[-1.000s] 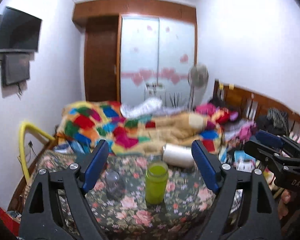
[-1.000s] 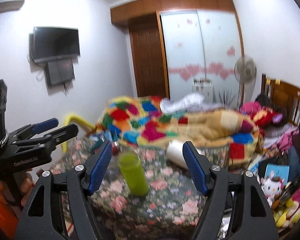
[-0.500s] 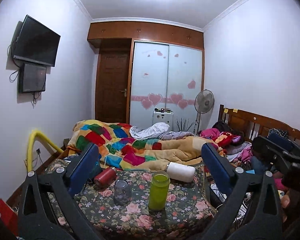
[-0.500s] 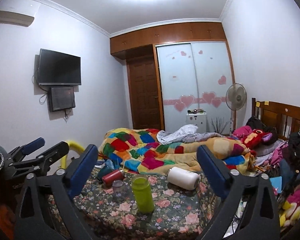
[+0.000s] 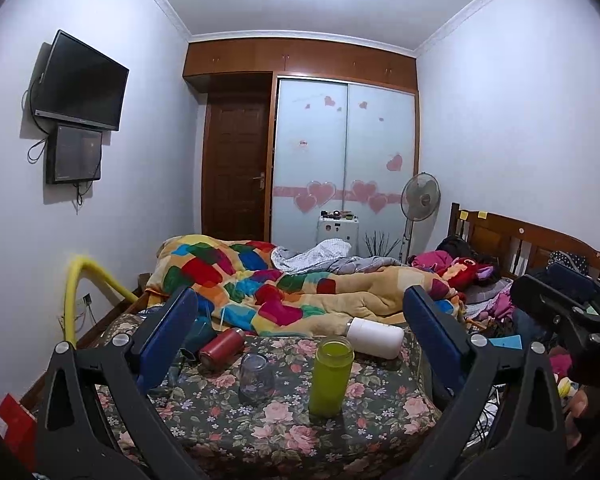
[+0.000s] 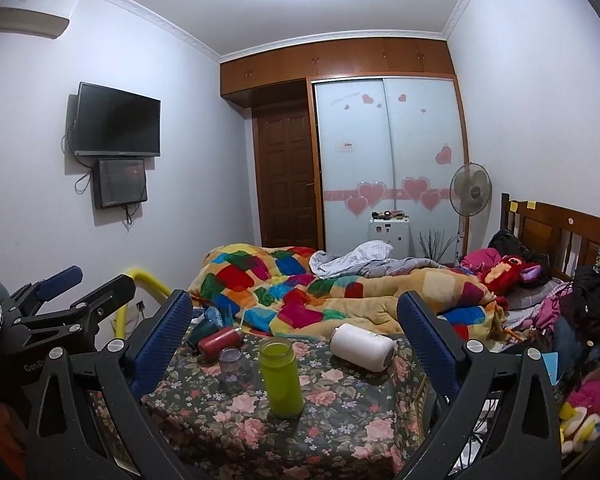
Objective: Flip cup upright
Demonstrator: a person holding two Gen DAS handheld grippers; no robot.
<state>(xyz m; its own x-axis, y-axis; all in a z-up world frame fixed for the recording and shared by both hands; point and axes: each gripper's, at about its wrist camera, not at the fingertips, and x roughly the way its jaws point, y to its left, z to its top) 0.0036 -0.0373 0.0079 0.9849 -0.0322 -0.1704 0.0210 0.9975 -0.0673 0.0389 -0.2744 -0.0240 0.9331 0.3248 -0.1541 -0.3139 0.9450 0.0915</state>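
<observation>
A clear glass cup point(image 5: 256, 376) stands upside down on the floral-covered table point(image 5: 260, 432), left of an upright green bottle point(image 5: 331, 376). It also shows in the right wrist view point(image 6: 233, 369) beside the green bottle point(image 6: 281, 378). My left gripper point(image 5: 300, 320) is open and empty, held back from and above the table. My right gripper point(image 6: 294, 320) is open and empty, also short of the table. A white bottle point(image 5: 374, 338) and a red bottle point(image 5: 222, 346) lie on their sides at the table's far edge.
A bed with a colourful patchwork quilt point(image 5: 284, 280) lies right behind the table. A yellow padded rail point(image 5: 80, 292) stands at the left. Clothes and toys point(image 6: 580, 360) pile up at the right. A dark green cup point(image 6: 204, 328) lies behind the red bottle.
Both grippers have drawn back and tilted upward, so the table sits lower and farther away. The jaws of both have opened wider. The cup and bottles have not moved.
</observation>
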